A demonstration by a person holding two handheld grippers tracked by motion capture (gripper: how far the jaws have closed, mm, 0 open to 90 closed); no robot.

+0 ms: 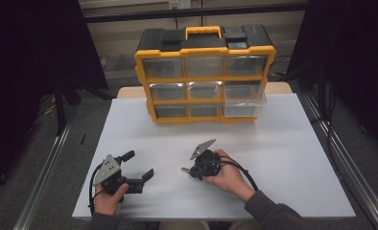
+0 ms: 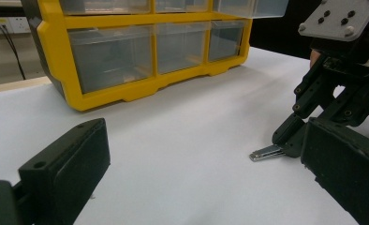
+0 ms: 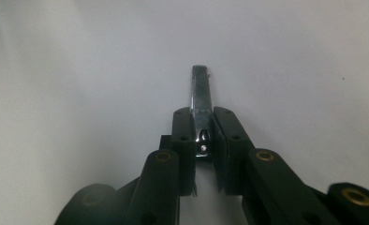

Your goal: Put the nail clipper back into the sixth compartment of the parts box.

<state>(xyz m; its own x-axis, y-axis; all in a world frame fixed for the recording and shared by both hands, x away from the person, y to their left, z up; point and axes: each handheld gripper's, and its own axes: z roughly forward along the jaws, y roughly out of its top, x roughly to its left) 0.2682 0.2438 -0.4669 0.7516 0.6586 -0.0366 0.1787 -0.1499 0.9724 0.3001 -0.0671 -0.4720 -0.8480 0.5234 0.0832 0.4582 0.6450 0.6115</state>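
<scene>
A small shiny metal clipper (image 3: pixel 200 96) lies on the white table (image 1: pixel 283 158), and my right gripper (image 3: pixel 203 119) is shut on its near end, its far end sticking out past the jaws. From above, the right gripper (image 1: pixel 189 169) sits at the table's front middle, pointing left with the clipper (image 1: pixel 184 169) at its tip. In the left gripper view the clipper (image 2: pixel 266 153) rests flat on the table in the right gripper's (image 2: pixel 288 140) jaws. My left gripper (image 1: pixel 139 164) stands open at the front left, nothing between its jaws (image 2: pixel 201 178).
A yellow and black drawer cabinet (image 1: pixel 205 76) with clear drawers stands at the table's far side. A drawer (image 1: pixel 243 100) in its right column is pulled out a little. Dark curtains and metal rails flank the table.
</scene>
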